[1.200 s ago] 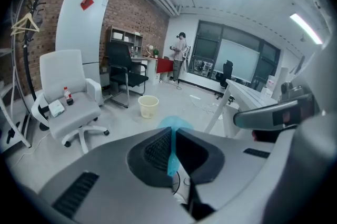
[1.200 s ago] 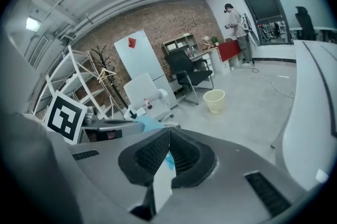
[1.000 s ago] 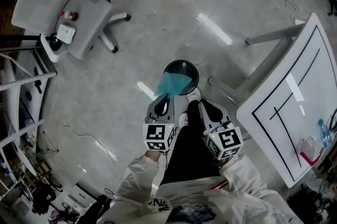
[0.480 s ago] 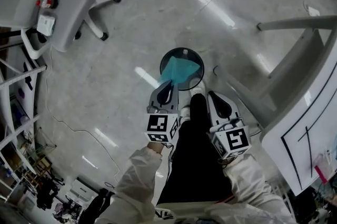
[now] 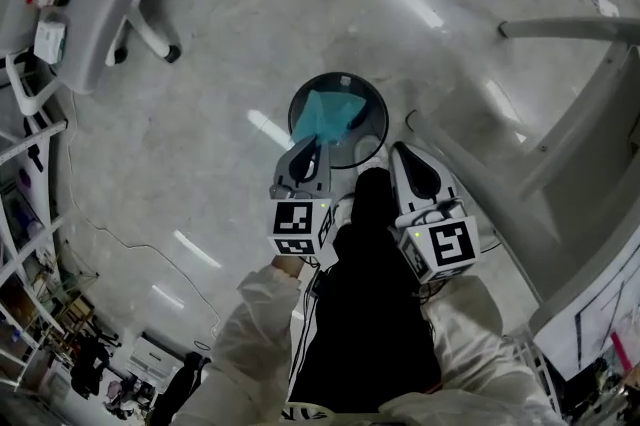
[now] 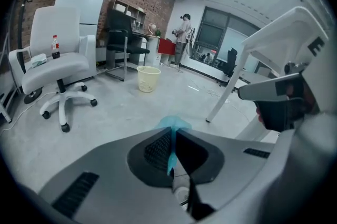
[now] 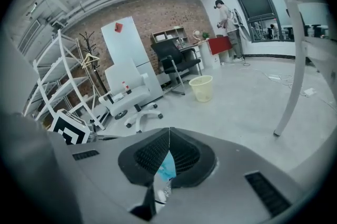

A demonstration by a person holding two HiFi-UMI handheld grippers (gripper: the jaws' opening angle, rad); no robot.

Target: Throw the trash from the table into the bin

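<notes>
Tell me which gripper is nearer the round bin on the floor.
Left. The left gripper hangs at the bin's near rim, shut on blue trash that is over the opening. The right gripper is off to the bin's side, outside the rim.

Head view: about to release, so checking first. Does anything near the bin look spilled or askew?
Nothing stands out. The teal sheet is pinched in the shut left gripper, hanging over the open black bin, which stands upright.
</notes>
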